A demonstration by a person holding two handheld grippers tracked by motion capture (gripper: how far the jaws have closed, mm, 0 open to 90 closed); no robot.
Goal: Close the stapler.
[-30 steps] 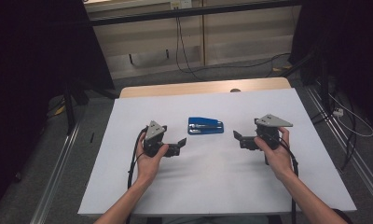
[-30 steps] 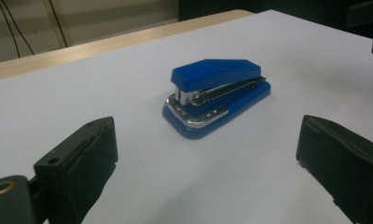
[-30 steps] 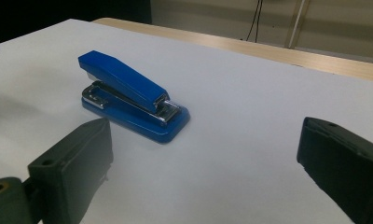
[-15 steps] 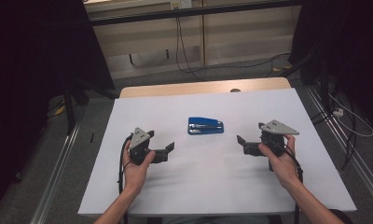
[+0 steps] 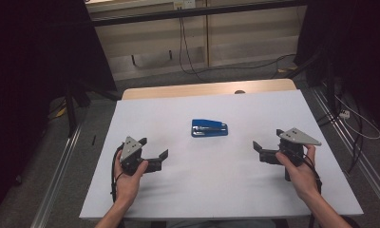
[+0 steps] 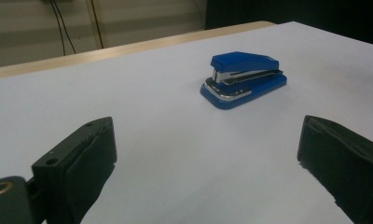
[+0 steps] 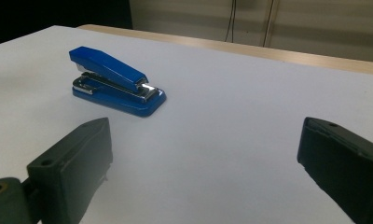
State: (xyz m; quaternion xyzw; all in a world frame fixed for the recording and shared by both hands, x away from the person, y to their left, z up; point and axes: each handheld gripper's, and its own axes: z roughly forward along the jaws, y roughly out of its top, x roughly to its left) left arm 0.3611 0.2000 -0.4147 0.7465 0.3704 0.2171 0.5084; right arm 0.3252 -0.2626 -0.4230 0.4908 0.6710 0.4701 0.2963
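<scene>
Two sets of fingers: I hold one gripper in each hand, and both hang low over the white worktop (image 5: 226, 190), each with nothing in it.
Stapler: the blue stapler (image 5: 209, 128) lies flat on the worktop, alone, touched by nothing.
Left gripper: my left gripper (image 5: 162, 157) sits on the near left of the stapler, its fingers (image 6: 82, 158) spread wide apart and aimed past the stapler's near side.
Right gripper: my right gripper (image 5: 257, 148) sits on the near right of the stapler, its fingers (image 7: 77, 161) likewise spread wide, aimed back toward the middle.
Long axis: the stapler runs left to right across the worktop, so each gripper looks toward one of its ends rather than square onto a long side.
Left gripper view: the stapler (image 6: 243, 79) stands ahead of the gap and right of its middle, well apart from the tips.
Right gripper view: the stapler (image 7: 115, 80) stands ahead and to the left, off beyond my left-hand finger, also well apart.
Nearer hand: I judge the two about equally far from the stapler, the left perhaps a touch closer; I can't call it firmly.
Coming move: I judge that whichever hand goes must travel forward and inward, then turn so the fingers straddle the stapler's narrow width, not its length.
</scene>
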